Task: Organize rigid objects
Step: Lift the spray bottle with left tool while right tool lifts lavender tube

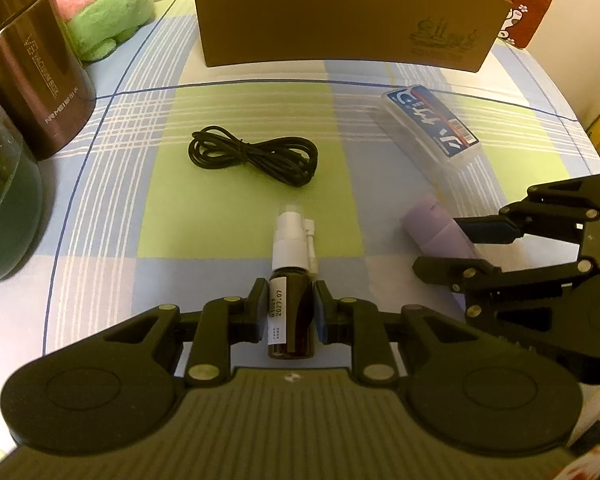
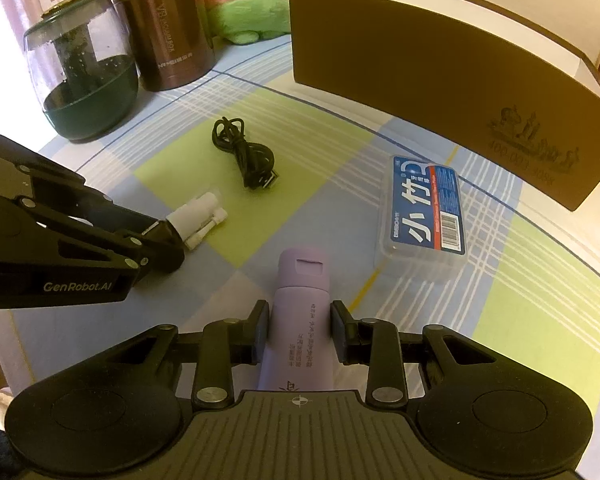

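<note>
Clamped in the left gripper (image 1: 287,312), a dark spray bottle (image 1: 290,320) lies before the box (image 1: 340,16), label half hidden; the right gripper (image 2: 300,330) pinches a purple tube (image 2: 300,312), its tail cut off.

The right gripper (image 2: 300,326) squeezes a purple tube (image 2: 300,312). The left gripper (image 2: 166,246) holds a spray bottle (image 2: 196,216). A black cable (image 2: 244,156) lies near a brown box (image 2: 440,76).
</note>
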